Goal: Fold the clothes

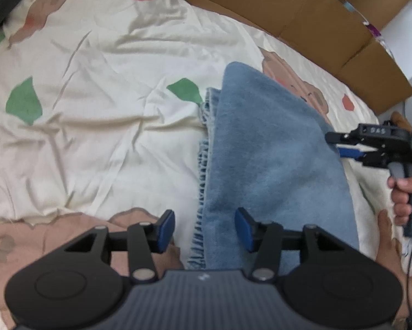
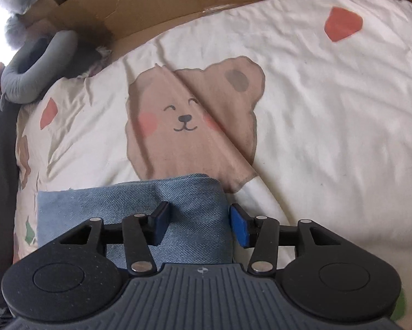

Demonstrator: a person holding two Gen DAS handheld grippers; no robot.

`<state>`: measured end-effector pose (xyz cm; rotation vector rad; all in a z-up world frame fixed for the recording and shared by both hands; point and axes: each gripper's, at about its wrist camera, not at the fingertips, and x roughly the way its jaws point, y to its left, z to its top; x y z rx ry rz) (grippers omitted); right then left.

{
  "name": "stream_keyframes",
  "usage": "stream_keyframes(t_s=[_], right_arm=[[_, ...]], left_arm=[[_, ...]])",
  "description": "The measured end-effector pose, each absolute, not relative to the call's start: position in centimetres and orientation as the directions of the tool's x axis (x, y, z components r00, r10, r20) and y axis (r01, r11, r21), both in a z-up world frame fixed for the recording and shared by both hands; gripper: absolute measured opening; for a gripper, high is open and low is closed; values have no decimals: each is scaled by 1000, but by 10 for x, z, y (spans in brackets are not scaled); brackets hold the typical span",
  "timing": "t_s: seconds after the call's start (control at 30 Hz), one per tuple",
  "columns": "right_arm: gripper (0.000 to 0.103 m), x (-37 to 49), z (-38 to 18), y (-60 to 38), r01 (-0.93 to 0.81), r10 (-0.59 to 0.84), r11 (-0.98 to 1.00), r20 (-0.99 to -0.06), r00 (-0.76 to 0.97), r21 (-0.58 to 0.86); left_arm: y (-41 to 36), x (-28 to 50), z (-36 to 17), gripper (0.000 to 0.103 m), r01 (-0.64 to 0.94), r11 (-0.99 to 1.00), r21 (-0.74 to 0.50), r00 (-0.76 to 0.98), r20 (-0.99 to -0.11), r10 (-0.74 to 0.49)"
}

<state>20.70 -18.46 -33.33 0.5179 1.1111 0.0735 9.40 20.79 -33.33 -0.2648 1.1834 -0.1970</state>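
A folded pair of blue jeans (image 1: 274,148) lies on the cream bear-print bedsheet (image 1: 101,104), its frayed hem along the left edge. My left gripper (image 1: 204,231) is open, its jaws standing apart over the near end of the jeans and holding nothing. My right gripper (image 1: 340,145) shows at the right edge of the jeans in the left wrist view. In the right wrist view the right gripper (image 2: 199,225) is open, its jaws standing either side of the folded corner of the jeans (image 2: 139,200).
A flattened cardboard box (image 1: 329,27) lies along the far edge of the bed. A grey neck pillow (image 2: 35,66) sits at the bed's corner. A large bear print (image 2: 189,121) marks the sheet (image 2: 329,115) beyond the jeans.
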Motion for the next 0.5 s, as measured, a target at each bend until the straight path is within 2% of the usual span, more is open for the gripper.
stream_keyframes(t_s=[0.03, 0.13, 0.27, 0.43, 0.5], right_arm=[[51, 204, -330, -185, 194, 312, 879, -834, 455, 435], [51, 190, -326, -189, 195, 334, 865, -821, 462, 462], [52, 165, -331, -193, 214, 347, 852, -821, 453, 478], [53, 135, -342, -194, 256, 380, 819, -820, 428, 514], [53, 126, -345, -192, 260, 397, 809, -816, 421, 528]], left_arm=[[207, 95, -331, 49, 18, 953, -303, 363, -886, -289], [208, 97, -327, 52, 2, 948, -320, 349, -888, -300], [209, 98, -324, 62, -5, 946, -324, 364, -882, -300], [210, 99, -332, 64, -22, 937, -348, 346, -882, -319], [211, 100, -338, 69, -31, 933, -358, 335, -883, -328]])
